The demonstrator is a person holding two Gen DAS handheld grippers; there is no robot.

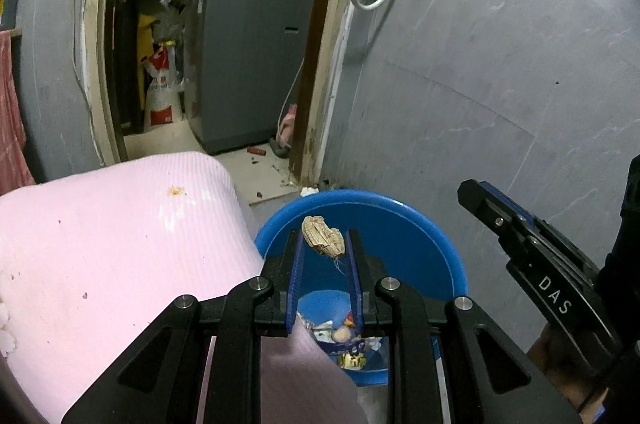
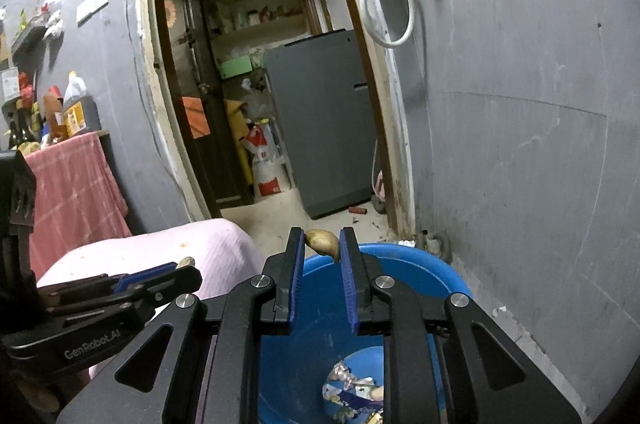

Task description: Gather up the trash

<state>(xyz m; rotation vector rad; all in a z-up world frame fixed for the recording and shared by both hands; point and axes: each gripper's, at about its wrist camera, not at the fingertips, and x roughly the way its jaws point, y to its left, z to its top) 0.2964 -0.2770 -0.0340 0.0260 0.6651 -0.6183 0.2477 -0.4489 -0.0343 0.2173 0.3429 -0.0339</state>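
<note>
left gripper [image 1: 324, 244] pinches a crumpled peanut shell [image 1: 323, 237] at its tips, above the blue basin [image 1: 420, 224]. right gripper [image 2: 320, 244] pinches what looks like a smooth shell piece [image 2: 322, 241], basin just below.

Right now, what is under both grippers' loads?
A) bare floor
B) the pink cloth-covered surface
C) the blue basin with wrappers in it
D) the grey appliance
C: the left gripper, shut on a peanut shell, and the right gripper, shut on a tan scrap, hang above the blue basin, which holds wrappers.
</note>
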